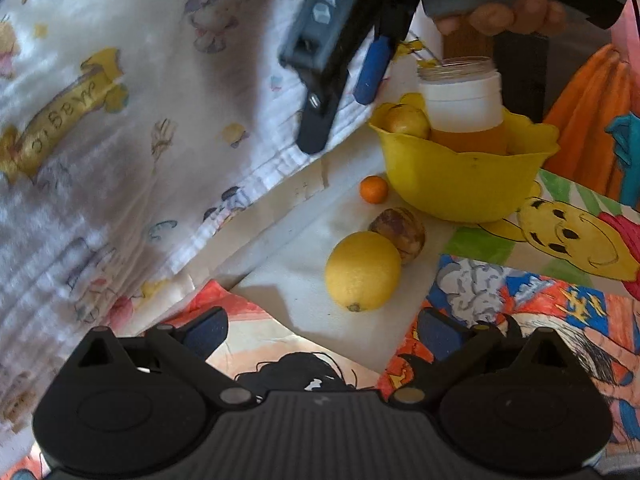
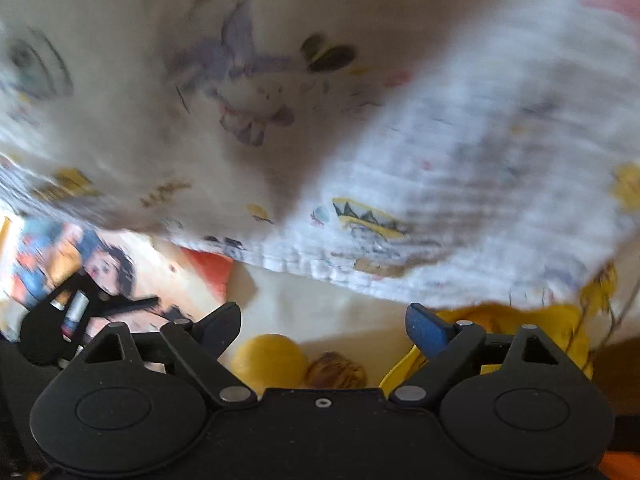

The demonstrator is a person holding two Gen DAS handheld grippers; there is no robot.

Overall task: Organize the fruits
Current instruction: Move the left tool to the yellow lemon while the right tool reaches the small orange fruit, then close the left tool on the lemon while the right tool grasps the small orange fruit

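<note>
Right of centre in the left wrist view sits one yellow bowl [image 1: 460, 184] holding one yellowish fruit [image 1: 406, 120] and one jar [image 1: 464, 104]. Beside it on the white table [image 1: 304, 280] lie one lemon [image 1: 362, 270], one brown fruit [image 1: 398, 234] and one small orange [image 1: 374, 189]. A cartoon-print cloth [image 1: 120, 120] fills the left. Both left tongs [image 1: 324, 332] and right tongs [image 2: 323, 322] gape wide, empty.

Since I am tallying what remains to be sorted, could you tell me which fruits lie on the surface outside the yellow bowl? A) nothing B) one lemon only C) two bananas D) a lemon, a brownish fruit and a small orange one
D: the lemon, the brownish fruit and the small orange fruit all lie beside the yellow bowl, not in it.
</note>
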